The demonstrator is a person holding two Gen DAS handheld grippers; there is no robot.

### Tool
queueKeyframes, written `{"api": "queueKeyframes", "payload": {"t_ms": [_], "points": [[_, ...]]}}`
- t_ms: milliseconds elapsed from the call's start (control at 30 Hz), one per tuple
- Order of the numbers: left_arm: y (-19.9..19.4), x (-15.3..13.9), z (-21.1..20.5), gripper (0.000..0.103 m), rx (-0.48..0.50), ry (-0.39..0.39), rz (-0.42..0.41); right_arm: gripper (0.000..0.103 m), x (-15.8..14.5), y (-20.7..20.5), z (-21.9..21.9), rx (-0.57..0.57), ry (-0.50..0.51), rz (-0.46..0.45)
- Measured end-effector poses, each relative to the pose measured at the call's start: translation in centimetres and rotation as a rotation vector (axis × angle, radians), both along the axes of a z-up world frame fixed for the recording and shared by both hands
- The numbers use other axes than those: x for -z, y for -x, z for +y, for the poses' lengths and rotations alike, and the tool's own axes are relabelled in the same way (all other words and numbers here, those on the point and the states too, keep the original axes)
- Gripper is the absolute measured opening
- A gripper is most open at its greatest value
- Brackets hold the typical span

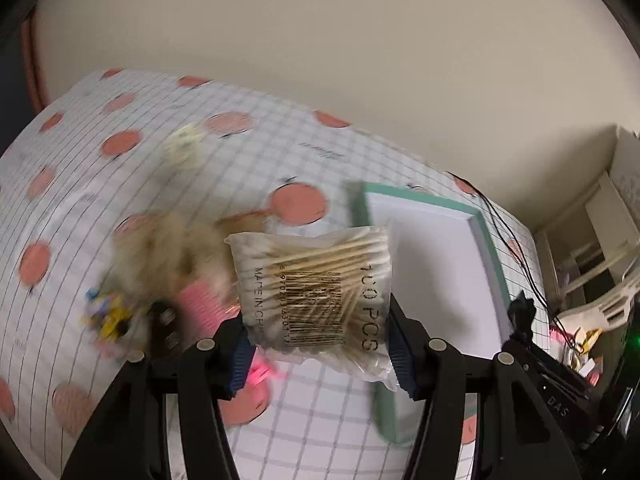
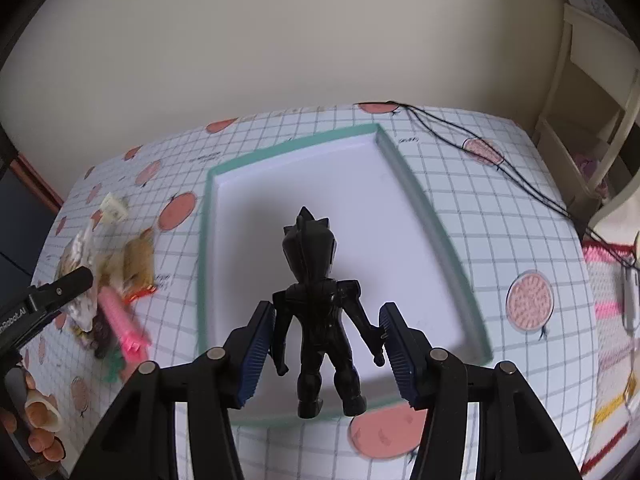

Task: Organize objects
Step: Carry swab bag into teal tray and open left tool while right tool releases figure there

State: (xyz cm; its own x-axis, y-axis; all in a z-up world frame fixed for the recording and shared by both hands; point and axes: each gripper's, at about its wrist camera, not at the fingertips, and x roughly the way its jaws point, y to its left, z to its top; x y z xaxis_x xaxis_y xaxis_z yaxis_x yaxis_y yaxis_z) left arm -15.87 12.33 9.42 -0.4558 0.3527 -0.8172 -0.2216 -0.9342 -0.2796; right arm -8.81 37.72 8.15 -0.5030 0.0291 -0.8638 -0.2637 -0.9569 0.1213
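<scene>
Cotton swabs in a clear packet [image 1: 316,300] sit clamped between the fingers of our left gripper [image 1: 320,344], held above the surface [image 1: 328,432] with the packet's right edge overlapping the near left corner of the tray [image 1: 492,256]. The swab sticks run crosswise, roughly from finger to finger, so the packet's long axis lies across the grip rather than along it.

In the right wrist view, our right gripper [image 2: 326,352] carries a black toy figure [image 2: 316,308]; the blue pads touch its arms on both sides, and we judge them closed on it. The figure stands upright, head pointing away from us, and hangs directly over the tray's white floor near its front rim [image 2: 428,208].

We judge the right hand the nearer one to a drop: its load is already inside the tray's outline, while the left must travel rightward to clear the teal wall.

Left of the tray lies the blurred pile of remaining items [image 2: 108,280], among them a pink comb-like piece [image 2: 120,320]. Thin black cables [image 2: 480,152] cross the far right corner of the surface.
</scene>
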Motion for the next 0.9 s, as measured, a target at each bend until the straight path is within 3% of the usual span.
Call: {"api": "queueKeyframes", "payload": {"t_ms": [167, 500, 900], "points": [[2.3, 0.8, 4.2, 0.06, 0.054, 0.002, -0.006, 0.057, 0.7, 2.6, 1.7, 0.007, -0.006, -0.006], [6.6, 4.5, 11.6, 0.06, 0.139, 0.081, -0.019, 0.057, 3.8, 8.3, 4.0, -0.002, -0.035, -0.053], [9.2, 7.3, 15.9, 0.06, 0.194, 0.14, -0.008, 0.057, 6.5, 12.1, 6.2, 0.004, -0.037, -0.073]]}}
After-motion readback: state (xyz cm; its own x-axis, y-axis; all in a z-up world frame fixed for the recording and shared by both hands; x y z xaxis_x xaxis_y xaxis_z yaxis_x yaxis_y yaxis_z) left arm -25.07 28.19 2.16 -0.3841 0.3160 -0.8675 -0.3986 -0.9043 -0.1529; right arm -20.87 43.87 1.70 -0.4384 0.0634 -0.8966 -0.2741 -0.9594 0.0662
